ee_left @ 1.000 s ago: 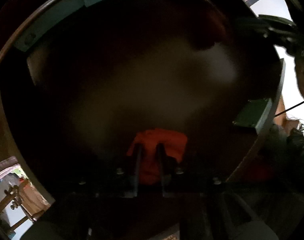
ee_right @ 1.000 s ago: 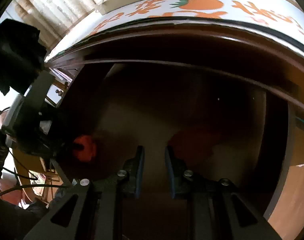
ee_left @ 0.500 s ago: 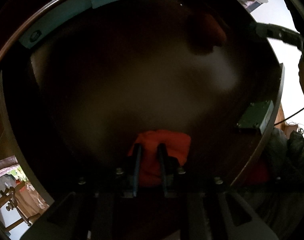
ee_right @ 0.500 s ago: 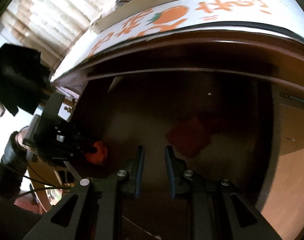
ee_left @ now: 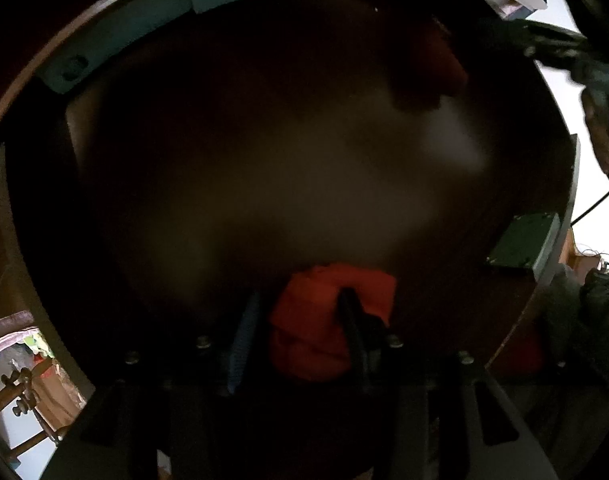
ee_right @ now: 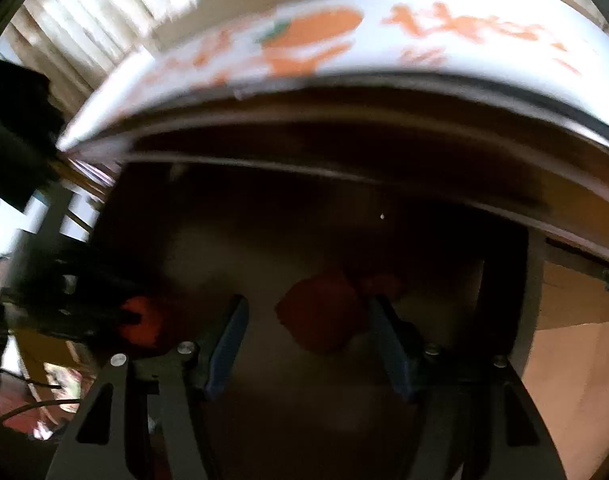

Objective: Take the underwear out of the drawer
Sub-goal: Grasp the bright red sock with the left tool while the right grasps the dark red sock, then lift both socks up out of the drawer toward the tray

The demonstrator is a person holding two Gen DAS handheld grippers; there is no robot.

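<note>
Down inside the dark drawer (ee_left: 104, 184) our left gripper (ee_left: 300, 312) points at an orange-red piece of underwear (ee_left: 316, 320) bunched on the drawer floor close to the near edge. Its jaws are opening: the left finger stands clear of the cloth, while the right finger crosses over the fabric, and we cannot tell whether it presses on it. The folded cloth sits between the two fingers, a little toward the right one.

Our right gripper (ee_right: 308, 320) looks into the same drawer at a slant. Its jaws are opening too, and a second, darker red piece of underwear (ee_right: 320, 316) lies on the drawer floor between the blue-padded fingers, toward the back, with neither pad pressing on it. At the left edge of that view the left gripper's black body shows with the orange-red cloth at its tip (ee_right: 142, 320).

Above the drawer opening runs the wooden front of the furniture, and on top sits a white box printed with orange fruit (ee_right: 312, 40). Much of the drawer floor is blurred and dim.
</note>
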